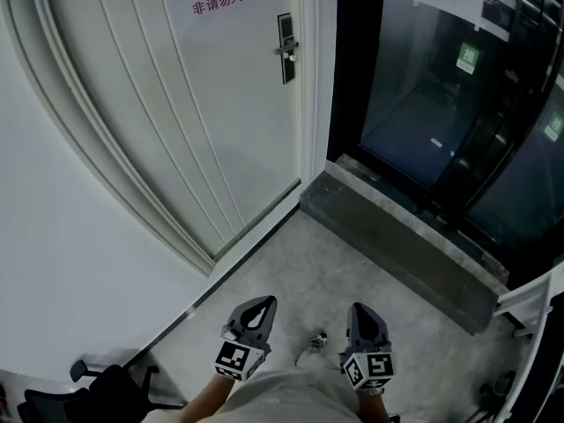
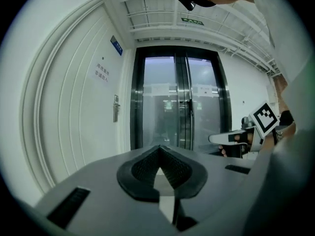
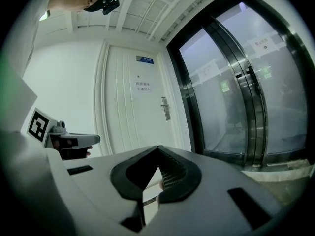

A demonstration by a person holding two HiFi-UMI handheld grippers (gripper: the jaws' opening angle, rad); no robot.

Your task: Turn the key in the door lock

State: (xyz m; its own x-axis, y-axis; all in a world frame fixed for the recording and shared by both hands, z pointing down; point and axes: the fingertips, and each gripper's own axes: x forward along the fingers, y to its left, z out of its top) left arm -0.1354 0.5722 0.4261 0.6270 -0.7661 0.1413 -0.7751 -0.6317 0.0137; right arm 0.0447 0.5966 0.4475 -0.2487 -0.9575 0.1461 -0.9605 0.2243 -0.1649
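Our two grippers sit lowest in the head view, close to our body: the left gripper (image 1: 263, 303) at lower centre, the right gripper (image 1: 361, 310) just beside it, both pointing toward the top of the frame. Each gripper's own view shows its jaws pressed together at the tips, with nothing we can make out between them. Past them spreads grey floor (image 1: 352, 254), with a black chair (image 1: 97, 393) in the lower left corner. Farther on, a stone sill (image 1: 397, 236) runs below dark glass doors (image 1: 458, 95) at upper right. Farthest, at upper centre, the white door (image 1: 203, 113) carries the door lock (image 1: 285, 47), a dark plate with a silvery handle, well apart from both grippers; any key there is too small to tell.
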